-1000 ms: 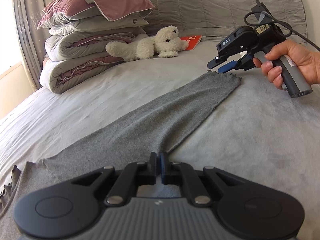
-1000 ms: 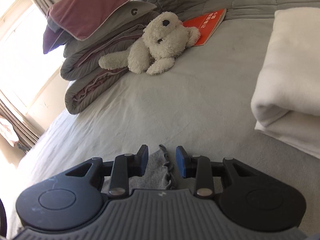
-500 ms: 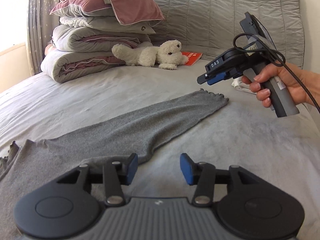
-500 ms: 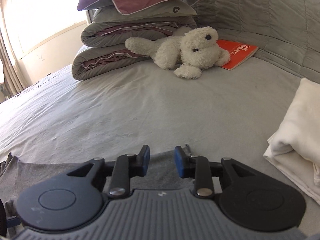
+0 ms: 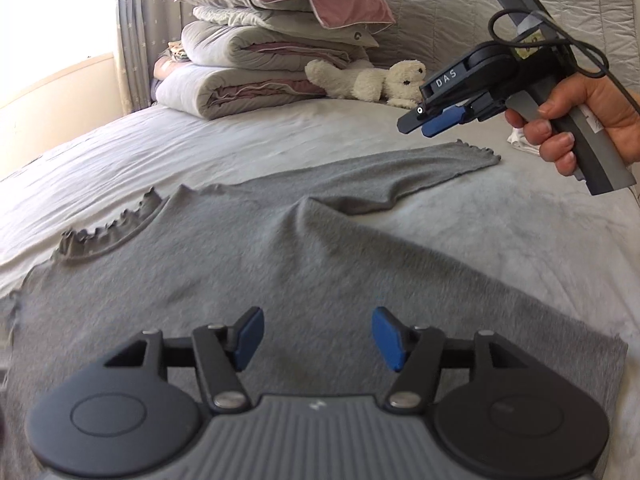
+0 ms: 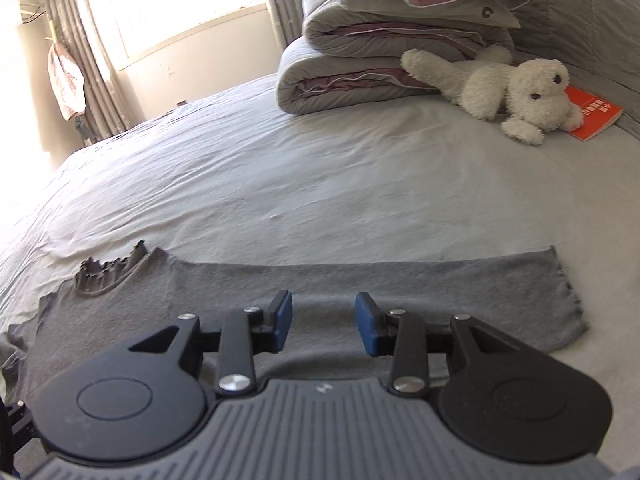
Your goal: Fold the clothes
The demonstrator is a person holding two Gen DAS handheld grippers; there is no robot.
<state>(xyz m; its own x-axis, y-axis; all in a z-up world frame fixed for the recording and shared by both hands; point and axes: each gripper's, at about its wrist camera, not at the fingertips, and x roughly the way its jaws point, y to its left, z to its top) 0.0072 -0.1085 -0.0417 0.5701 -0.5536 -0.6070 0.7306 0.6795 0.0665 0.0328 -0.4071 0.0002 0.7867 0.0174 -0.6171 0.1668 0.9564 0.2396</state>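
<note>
Nearest in the left wrist view: left gripper [image 5: 318,338], blue pads spread wide after just opening further, nothing between them, hovering over the body of the grey knitted long-sleeved top [image 5: 280,264]. Top spread flat on the pale grey bed sheet [image 5: 200,152], frilled neckline [image 5: 108,232] to the left, one sleeve [image 5: 400,176] stretched out to the right. Above the sleeve's cuff, clear of the cloth: right gripper [image 5: 424,122], seen from the side and gripped by a hand [image 5: 580,120]; gap between its pads hard to judge from this angle.

From the right wrist view: right gripper [image 6: 323,322] with pads parted moderately, nothing clamped, jaws lately opening a little; sleeve [image 6: 440,292] lying just beyond and below the pads, cuff end to the right, neckline [image 6: 106,276] at far left.

Farther back in both views: white plush dog [image 6: 512,92] beside a stack of folded grey and mauve quilts [image 6: 380,52]. Only in the right wrist view: orange booklet [image 6: 592,114] behind the toy, bright window with curtains [image 6: 100,40]. Only in the left wrist view: the hand and the cable on the right gripper.
</note>
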